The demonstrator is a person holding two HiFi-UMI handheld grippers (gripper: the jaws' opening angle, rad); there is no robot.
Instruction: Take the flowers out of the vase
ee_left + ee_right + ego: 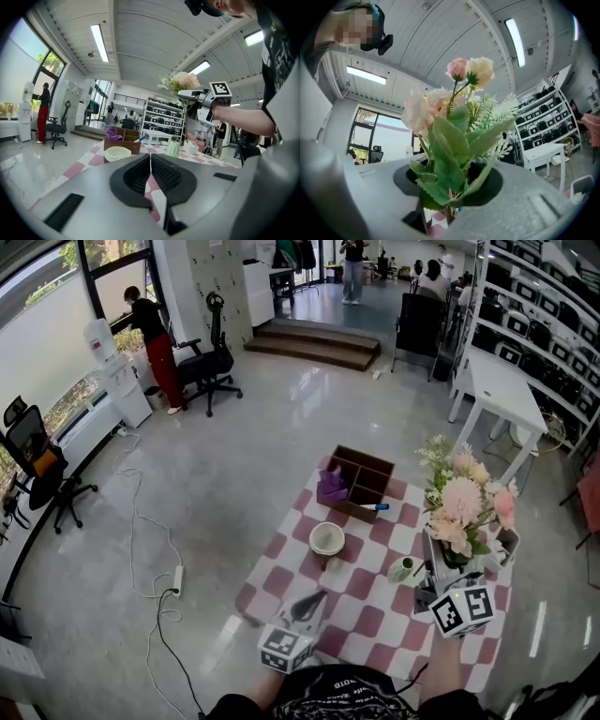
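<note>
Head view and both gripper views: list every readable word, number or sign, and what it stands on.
No text here can be read.
Print on the person's black shirt: too small and blurred to read.
Markers on the left cube and the right cube: square patterns, no letters.

Left claw rests low, jaws together; right claw raised, gripping flowers.

Pink and cream flowers, red-and-white checked tablecloth, brown box, purple cloth, pale green vase
</note>
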